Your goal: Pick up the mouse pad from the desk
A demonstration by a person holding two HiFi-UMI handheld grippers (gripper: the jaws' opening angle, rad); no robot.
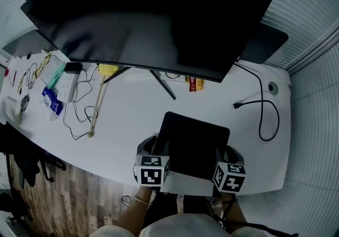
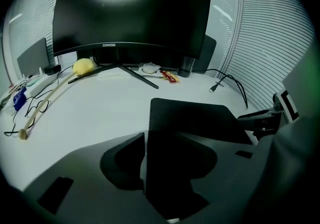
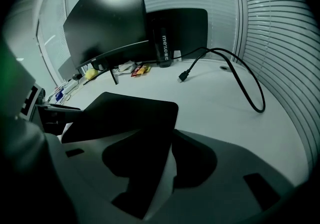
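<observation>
Mouse pad [image 1: 193,146] lying on white desk [image 1: 132,119] near front edge, before monitor [image 1: 153,18]. Left gripper [image 1: 154,148] and right gripper [image 1: 226,154] at near corners (one each), jaws spread wide, pad edge between, unclamped.

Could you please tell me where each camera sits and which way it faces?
Head view: on the person's head, looking steeply down at desk, monitor, mouse pad; left gripper and right gripper show.
Left gripper view: on the left gripper, facing the monitor; its fingers straddle the mouse pad.
Right gripper view: on the right gripper, facing monitor and cable; its fingers likewise.
All three share the mouse pad.
</observation>
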